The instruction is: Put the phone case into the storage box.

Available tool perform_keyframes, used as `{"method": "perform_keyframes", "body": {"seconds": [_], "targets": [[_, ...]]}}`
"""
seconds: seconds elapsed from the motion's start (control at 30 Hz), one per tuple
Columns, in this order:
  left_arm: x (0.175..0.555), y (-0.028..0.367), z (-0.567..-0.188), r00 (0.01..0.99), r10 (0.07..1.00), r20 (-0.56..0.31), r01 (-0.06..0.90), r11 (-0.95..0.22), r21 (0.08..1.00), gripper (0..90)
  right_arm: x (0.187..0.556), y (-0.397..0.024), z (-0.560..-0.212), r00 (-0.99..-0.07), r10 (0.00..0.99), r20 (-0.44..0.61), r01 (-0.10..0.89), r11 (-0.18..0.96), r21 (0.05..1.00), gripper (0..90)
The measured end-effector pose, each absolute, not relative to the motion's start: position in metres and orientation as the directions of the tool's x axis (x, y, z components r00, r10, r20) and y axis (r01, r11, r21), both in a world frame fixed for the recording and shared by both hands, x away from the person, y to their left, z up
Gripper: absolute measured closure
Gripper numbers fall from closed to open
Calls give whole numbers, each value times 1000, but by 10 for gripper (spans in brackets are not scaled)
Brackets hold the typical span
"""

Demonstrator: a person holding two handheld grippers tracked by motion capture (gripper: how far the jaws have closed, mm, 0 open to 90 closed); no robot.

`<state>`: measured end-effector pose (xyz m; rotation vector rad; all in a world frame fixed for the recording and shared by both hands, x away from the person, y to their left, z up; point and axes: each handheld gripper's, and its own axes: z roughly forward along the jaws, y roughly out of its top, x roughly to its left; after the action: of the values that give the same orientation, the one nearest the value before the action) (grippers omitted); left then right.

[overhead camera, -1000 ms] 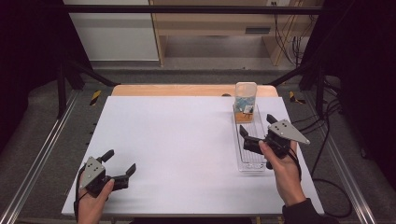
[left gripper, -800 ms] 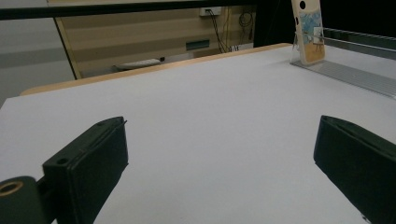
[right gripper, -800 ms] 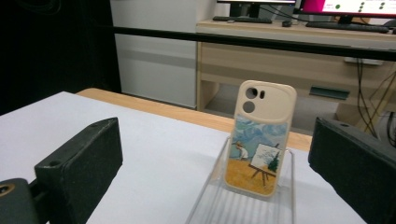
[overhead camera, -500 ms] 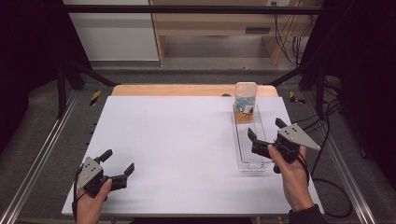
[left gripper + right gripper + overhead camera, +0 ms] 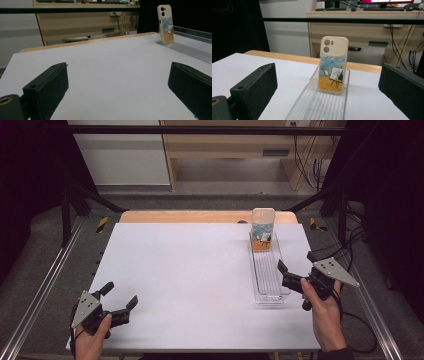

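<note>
**Phone case standing in the tray, both grippers empty**

While the phone case [image 5: 333,65] is standing upright at the far end of the clear tray [image 5: 312,105], we are holding both grippers spread wide with nothing between their jaws. In the high view, the tray [image 5: 270,290] is lying lengthwise on the white table [image 5: 190,270], towards its right side, and the case [image 5: 263,229] is leaning against the tray's far wall with its painted back facing us. We are keeping the right gripper [image 5: 296,270] just beside the tray's near right corner, its jaws pointing towards the tray and apart from it. In the right gripper view, the case is showing between the two black jaws, farther off, with its camera cut-outs at the top. We are resting the left gripper [image 5: 120,296] well apart from the tray, near the table's front left corner. In the left gripper view, the case [image 5: 165,23] is appearing far off, at the upper right, upright on the tray [image 5: 190,51].
</note>
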<state>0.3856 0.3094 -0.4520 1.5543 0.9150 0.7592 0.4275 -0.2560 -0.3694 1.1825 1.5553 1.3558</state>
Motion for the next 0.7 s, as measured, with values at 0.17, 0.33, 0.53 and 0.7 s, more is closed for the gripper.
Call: {"method": "perform_keyframes", "body": {"seconds": [0.17, 0.33, 0.53, 0.7], "targets": [[383, 311, -451, 492, 871, -16, 151, -67, 986, 25, 425, -264, -373, -285, 958, 40, 171, 10, 985, 24], [380, 312, -451, 491, 871, -24, 154, -59, 986, 24, 422, -269, -378, -290, 957, 30, 165, 19, 986, 24], [380, 312, -451, 491, 870, -28, 152, -54, 987, 23, 419, -271, -383, -299, 954, 10, 157, 38, 987, 24], [380, 312, -451, 492, 870, -27, 152, -55, 987, 24, 417, -276, -388, -289, 957, 15, 159, 32, 987, 24]]}}
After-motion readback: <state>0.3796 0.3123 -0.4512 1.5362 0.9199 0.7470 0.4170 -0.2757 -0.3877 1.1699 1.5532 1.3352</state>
